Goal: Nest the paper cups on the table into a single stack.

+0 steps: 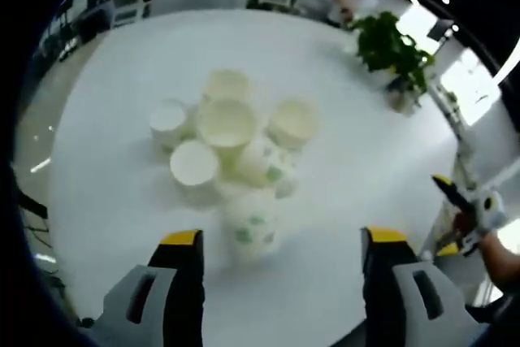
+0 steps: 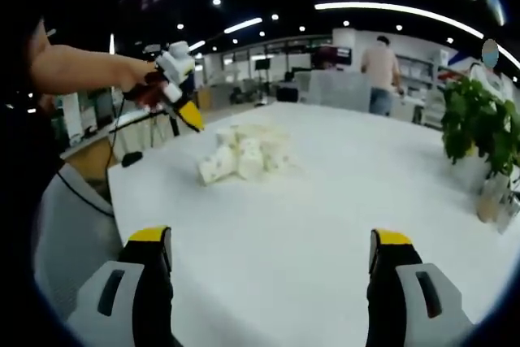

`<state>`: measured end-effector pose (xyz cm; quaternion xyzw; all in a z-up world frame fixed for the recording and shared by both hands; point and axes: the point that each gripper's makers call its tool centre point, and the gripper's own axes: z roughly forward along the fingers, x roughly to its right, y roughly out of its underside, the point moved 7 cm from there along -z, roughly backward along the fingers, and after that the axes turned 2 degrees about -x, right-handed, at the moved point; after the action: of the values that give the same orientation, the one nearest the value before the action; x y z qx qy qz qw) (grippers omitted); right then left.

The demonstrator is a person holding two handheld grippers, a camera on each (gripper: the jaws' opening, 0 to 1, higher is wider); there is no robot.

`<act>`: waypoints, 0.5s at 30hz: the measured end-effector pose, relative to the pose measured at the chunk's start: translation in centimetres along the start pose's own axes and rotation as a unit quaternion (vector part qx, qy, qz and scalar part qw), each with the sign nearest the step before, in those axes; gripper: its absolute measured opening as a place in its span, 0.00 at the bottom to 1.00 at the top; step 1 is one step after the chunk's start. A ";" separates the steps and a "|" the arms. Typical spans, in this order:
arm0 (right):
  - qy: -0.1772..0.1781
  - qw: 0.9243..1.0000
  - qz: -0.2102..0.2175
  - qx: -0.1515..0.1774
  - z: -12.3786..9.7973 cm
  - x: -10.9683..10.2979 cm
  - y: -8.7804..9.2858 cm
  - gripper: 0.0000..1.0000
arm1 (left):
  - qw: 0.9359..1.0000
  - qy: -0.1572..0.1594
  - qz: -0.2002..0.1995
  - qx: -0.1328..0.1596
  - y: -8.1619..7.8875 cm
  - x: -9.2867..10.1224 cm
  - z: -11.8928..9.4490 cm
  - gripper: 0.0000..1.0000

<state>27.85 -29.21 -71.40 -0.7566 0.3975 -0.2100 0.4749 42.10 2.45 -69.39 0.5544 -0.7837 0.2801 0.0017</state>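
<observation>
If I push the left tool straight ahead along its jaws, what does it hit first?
Probably the nearest paper cup, lying on its side on the white table just ahead of the open left tool. Depth is uncertain.

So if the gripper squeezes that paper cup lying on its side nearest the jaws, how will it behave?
The tipped paper cup probably crushes easily: its walls look thin, so grip gently. Lying on its side on the smooth white table, it will likely roll in a curve if nudged. It looks empty, so probably very light.

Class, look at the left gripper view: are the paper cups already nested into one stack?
No, the paper cups sit clustered separately on the white table.
</observation>
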 end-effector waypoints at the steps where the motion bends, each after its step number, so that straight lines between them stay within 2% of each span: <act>1: 0.000 1.000 0.000 0.000 0.0 0.0 0.0 1.00 | 1.000 -0.002 0.001 -0.002 0.0 0.0 0.3 0.76; 8: -0.005 1.000 0.009 -0.003 0.2 0.1 0.4 1.00 | 0.999 -0.017 -0.009 -0.033 0.0 -0.8 3.2 0.66; 15: -0.009 1.000 0.001 -0.010 0.4 0.1 0.7 0.99 | 0.998 -0.026 -0.032 -0.043 -0.5 -1.2 5.0 0.58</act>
<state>27.95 -29.24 -72.22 -0.7626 0.3962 -0.1989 0.4711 44.50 1.23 -73.76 0.5860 -0.7765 0.2311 0.0144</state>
